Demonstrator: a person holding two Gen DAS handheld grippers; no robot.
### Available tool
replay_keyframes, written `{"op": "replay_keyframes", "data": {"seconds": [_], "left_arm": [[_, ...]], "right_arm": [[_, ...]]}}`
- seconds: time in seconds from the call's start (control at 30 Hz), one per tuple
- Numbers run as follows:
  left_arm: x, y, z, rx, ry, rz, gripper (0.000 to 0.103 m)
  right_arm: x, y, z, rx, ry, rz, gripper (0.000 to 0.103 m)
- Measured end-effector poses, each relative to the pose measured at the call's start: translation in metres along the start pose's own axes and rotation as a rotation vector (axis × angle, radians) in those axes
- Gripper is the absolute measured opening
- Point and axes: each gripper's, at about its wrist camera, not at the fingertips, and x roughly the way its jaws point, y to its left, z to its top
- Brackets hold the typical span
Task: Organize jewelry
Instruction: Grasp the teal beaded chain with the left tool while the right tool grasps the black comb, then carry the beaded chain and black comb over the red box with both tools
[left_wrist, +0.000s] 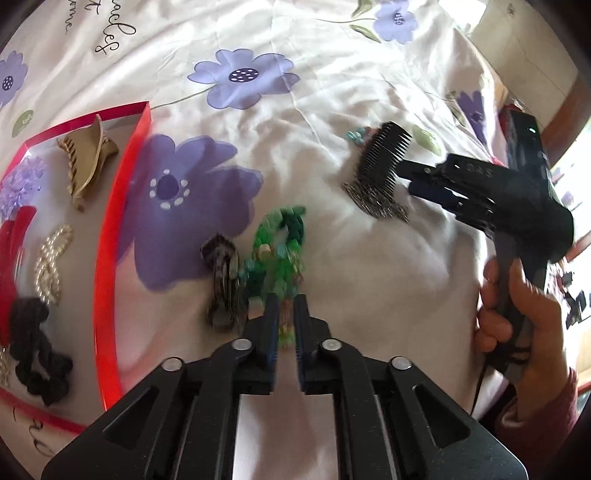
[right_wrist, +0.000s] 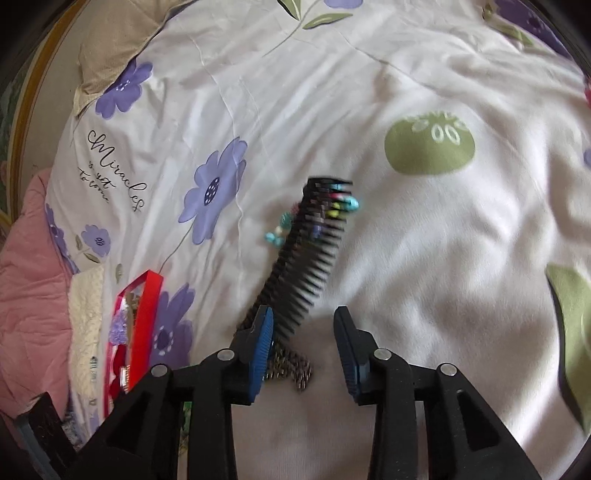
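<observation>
On the white bedsheet with purple flowers (left_wrist: 332, 92), the left claw (left_wrist: 286, 301) stands nearly closed, pinching the near end of a green beaded necklace (left_wrist: 284, 236), while the right claw (right_wrist: 304, 314) gapes half open, its left finger beside a black toothed hair comb (right_wrist: 306, 251), gripping nothing.

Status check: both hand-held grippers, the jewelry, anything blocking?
Left hand-held gripper clamped on green bead necklace. Right hand-held gripper open around black comb. Red tray left, part filled. Dark hair tie beside necklace.
</observation>
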Motion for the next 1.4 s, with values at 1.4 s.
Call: {"op": "replay_keyframes", "data": {"seconds": [1.4], "left_arm": [[-0.095, 0.040, -0.011, -0.179, -0.213, -0.123, 0.006]], "right_arm": [[-0.059, 0.024, -0.013, -0.118, -0.053, 0.008, 0.030]]}}
